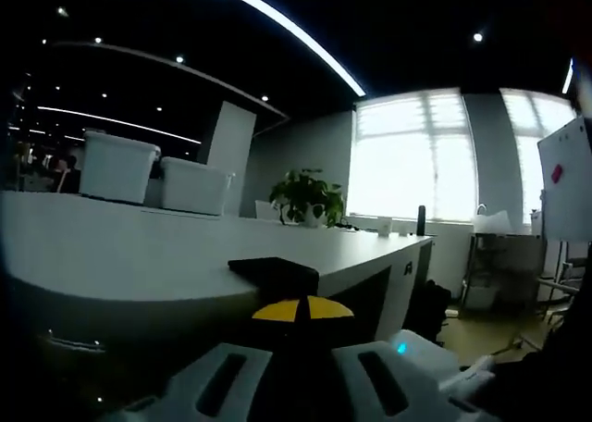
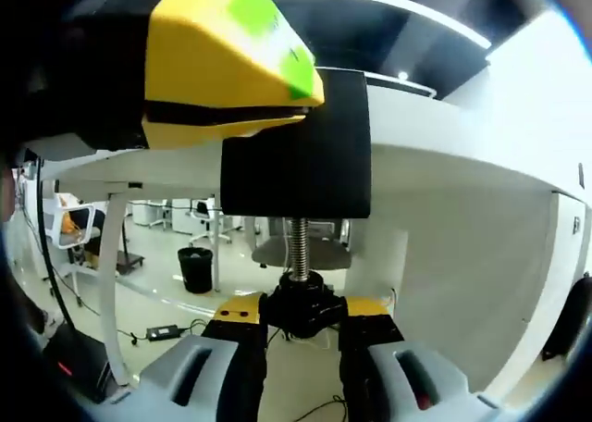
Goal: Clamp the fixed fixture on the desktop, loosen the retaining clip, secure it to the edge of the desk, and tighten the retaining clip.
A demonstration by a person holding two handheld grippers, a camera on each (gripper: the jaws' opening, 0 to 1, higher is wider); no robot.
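- Closest in the right gripper view, the right gripper (image 2: 301, 325) is clenched on the black knob (image 2: 302, 309) at the bottom of the threaded screw (image 2: 297, 246), its yellow-tipped jaws pressed against either side of it
- That screw rises into the black clamp body (image 2: 314, 154), which sits against the underside edge of the white desk (image 2: 462, 209); a yellow part of the fixture (image 2: 222, 70) juts out at the top
- Under the desk, further back, a black bin (image 2: 194, 269) stands on the floor, and a chair (image 2: 69, 223) is off to the left
- In the left gripper view, the left gripper (image 1: 301, 353) holds the fixture's yellow part (image 1: 302, 309) between its jaws, at the desk's edge
- Just beyond, the clamp's black plate (image 1: 275, 269) lies flat on the desk top (image 1: 139, 246)
- Farther along the desk stand two white storage boxes (image 1: 120, 167) and a potted plant (image 1: 307, 198)
- Bright windows (image 1: 416, 154) fill the far wall, with a whiteboard (image 1: 566, 181) to the right
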